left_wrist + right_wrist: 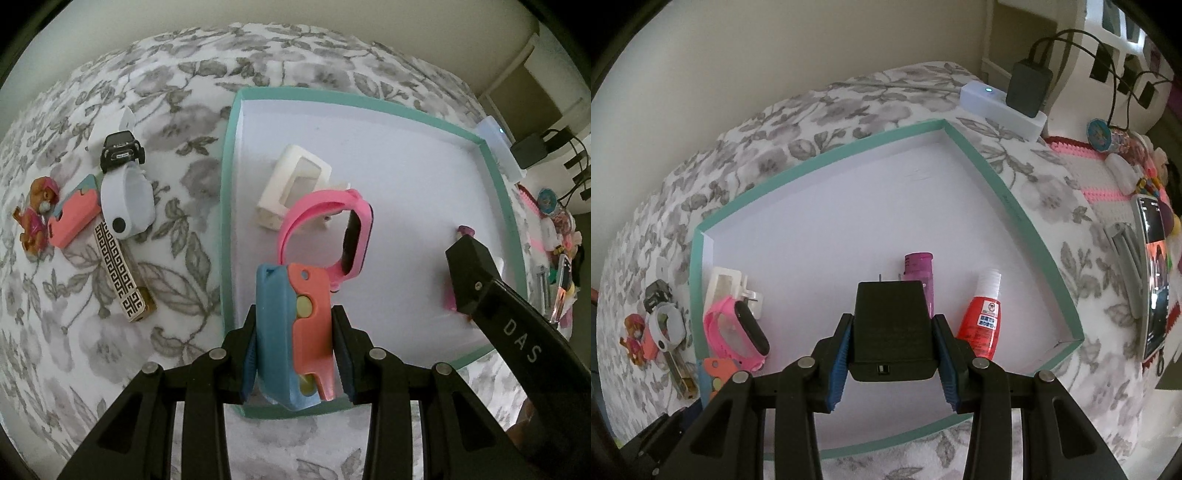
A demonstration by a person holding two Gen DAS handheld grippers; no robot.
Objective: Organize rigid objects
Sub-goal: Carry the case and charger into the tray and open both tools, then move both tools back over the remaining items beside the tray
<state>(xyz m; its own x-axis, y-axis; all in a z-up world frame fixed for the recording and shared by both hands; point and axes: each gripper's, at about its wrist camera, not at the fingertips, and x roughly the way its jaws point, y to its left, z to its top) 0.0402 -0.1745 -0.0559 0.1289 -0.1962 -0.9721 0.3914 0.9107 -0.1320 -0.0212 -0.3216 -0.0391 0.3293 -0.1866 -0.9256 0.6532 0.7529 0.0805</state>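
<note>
- The left gripper (295,343) is clamped on a blue-and-orange case (293,332), its blue pads pressed against both long sides. The case stands on end between the fingers, above the near edge of the tray.
- The right gripper (892,350) grips a black charger (892,325) by its two sides. The plug prongs point away from the camera and the USB port faces it.
- Both held things hang over a shallow white tray with a teal rim (827,157), which lies on a bedspread with a grey flower print (177,92).
- Inside the tray, just beyond the case, lies a pink watch (332,229), its band curled into a loop and its dark face turned on edge.
- Touching the watch on its far side is a white rectangular frame (295,184).
- Beyond the charger lies a purple lighter (919,273); to its right a red bottle with a white cap (980,321) leans near the tray's right wall.
- Outside the tray, on its left, a cluster rests on the bedspread: a black toy car (122,149), a white ring-shaped holder (127,203), a second orange case (74,218), a toy dog figure (35,218), and a lighter with a Greek-key pattern (120,277).
- To the tray's right sit a white box with a lit dot (1001,105), a black adapter (1028,88) on it, and a phone (1152,273) standing on edge.
</note>
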